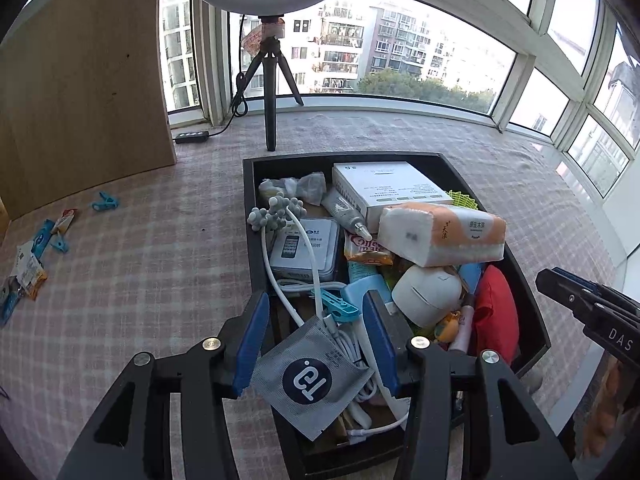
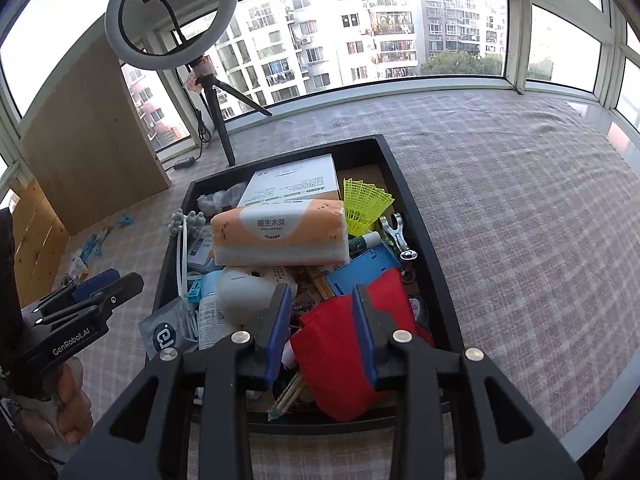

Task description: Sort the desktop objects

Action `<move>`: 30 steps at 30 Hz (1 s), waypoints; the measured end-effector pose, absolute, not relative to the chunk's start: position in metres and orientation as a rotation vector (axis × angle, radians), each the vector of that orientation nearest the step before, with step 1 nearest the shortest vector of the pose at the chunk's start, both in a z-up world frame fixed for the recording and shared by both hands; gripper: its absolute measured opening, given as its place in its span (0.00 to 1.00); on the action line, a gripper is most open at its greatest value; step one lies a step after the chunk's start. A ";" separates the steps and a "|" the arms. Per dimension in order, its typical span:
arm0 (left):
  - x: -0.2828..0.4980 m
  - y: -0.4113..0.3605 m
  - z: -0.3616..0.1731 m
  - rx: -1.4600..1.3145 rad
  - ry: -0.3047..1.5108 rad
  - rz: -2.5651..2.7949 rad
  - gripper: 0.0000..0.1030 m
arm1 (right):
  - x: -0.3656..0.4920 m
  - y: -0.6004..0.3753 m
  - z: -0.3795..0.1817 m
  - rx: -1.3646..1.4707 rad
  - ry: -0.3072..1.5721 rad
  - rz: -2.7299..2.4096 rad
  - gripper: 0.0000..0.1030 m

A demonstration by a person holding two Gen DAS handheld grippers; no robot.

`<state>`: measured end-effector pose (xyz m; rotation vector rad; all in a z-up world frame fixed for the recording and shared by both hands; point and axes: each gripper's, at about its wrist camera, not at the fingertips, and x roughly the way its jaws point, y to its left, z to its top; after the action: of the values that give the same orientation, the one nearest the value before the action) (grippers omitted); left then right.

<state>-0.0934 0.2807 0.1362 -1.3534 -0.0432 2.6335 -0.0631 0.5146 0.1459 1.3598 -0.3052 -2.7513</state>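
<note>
A black tray [image 1: 256,264] [image 2: 430,264] on the checked cloth is heaped with objects: an orange tissue pack [image 1: 442,234] [image 2: 280,234], a white box [image 1: 390,192] [image 2: 292,180], a white round gadget [image 1: 426,294] [image 2: 244,294], a white cable [image 1: 280,280] and a yellow shuttlecock [image 2: 364,204]. My left gripper [image 1: 316,332] is open over the tray's near left, its blue pads either side of a grey sachet [image 1: 312,376] [image 2: 164,332]. My right gripper [image 2: 322,320] is open, its pads straddling a red pouch [image 2: 336,356] [image 1: 496,316].
A ring light on a tripod [image 1: 272,80] [image 2: 208,92] stands behind the tray. A wooden panel [image 1: 80,80] is at the left. Blue clips [image 1: 105,201] and small packets [image 1: 30,268] lie on the cloth to the left. Windows run along the back.
</note>
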 end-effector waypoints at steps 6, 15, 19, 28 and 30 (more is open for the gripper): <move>-0.085 0.270 0.141 -1.342 -0.036 2.653 0.46 | -0.061 0.498 0.146 1.352 -0.305 -2.719 0.32; -0.077 0.250 0.139 -1.351 -0.047 2.655 0.46 | -0.050 0.481 0.142 1.367 -0.330 -2.707 0.32; -0.072 0.243 0.140 -1.346 -0.045 2.649 0.46 | -0.041 0.477 0.140 1.388 -0.340 -2.717 0.32; -0.056 0.200 0.139 -1.376 -0.049 2.670 0.56 | -0.029 0.441 0.143 1.389 -0.339 -2.720 0.32; -0.053 0.184 0.138 -1.391 -0.063 2.682 0.56 | -0.028 0.424 0.143 1.385 -0.324 -2.703 0.32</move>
<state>-0.0527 0.1841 0.1379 -1.3915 -0.0632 2.6821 -0.0284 0.4244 0.1427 1.3846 -0.3238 -2.7030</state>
